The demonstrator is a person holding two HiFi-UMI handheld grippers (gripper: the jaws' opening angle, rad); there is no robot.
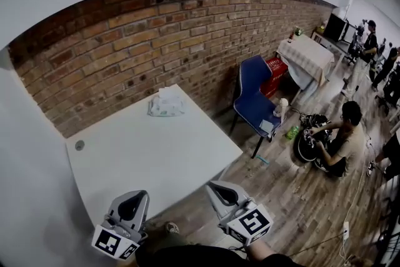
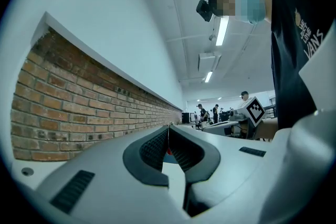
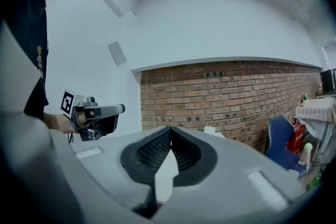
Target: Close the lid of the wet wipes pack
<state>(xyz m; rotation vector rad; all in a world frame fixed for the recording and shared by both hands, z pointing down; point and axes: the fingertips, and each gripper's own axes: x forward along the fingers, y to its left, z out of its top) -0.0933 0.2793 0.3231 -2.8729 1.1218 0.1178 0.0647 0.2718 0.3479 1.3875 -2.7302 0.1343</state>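
Head view has the wet wipes pack (image 1: 166,107) sitting way over at the far side of the white counter (image 1: 156,159), close to the brick wall (image 1: 125,40). It looks like its lid is sticking up at the back, though it's small from here. Both grippers hang at the near edge, well apart from it.

My worry is that the pack looks light and squishy. Pressing the lid with one gripper could just skid it toward the wall, or squash it instead of snapping it down. I'd guess the other one needs to pin it. Long reach too.

On the left gripper (image 1: 134,196) the fingers are pressed together with nothing between them. Same deal on the right gripper (image 1: 216,185): fingers fully closed, holding nothing, touching nothing.
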